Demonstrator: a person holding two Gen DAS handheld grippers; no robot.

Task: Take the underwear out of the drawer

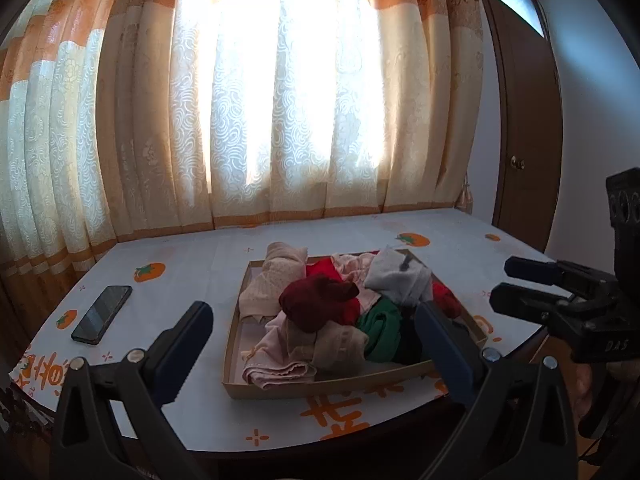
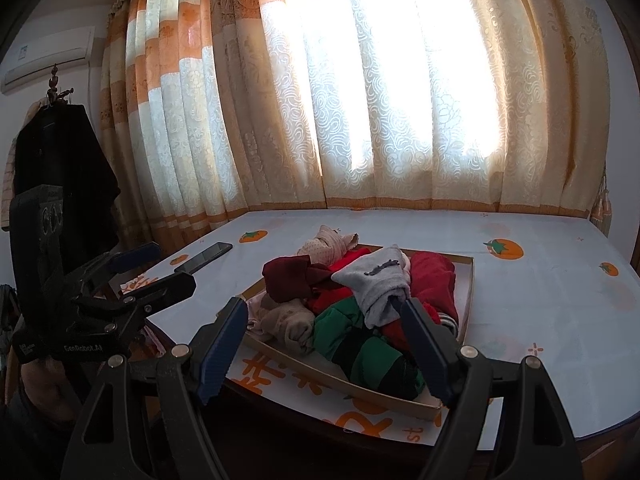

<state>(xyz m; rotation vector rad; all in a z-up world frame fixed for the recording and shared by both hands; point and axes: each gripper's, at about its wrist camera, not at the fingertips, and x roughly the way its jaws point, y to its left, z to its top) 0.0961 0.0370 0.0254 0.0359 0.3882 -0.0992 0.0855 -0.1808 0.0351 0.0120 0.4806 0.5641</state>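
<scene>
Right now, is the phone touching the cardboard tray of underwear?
Apart. The left wrist view shows the phone lying left of the cardboard tray, with a clear strip of tablecloth between them.

Pile of clothes [image 1: 336,316] buries most of the drawer [image 1: 320,387] floor, so no telling what's underneath. Left gripper's finger [image 1: 448,344] covers the drawer's near right corner. By the drawer's left side, phone [image 1: 102,314] screen's dark, unreadable. Orange print [image 1: 340,414] in front of the drawer is cut off at the table edge.
</scene>
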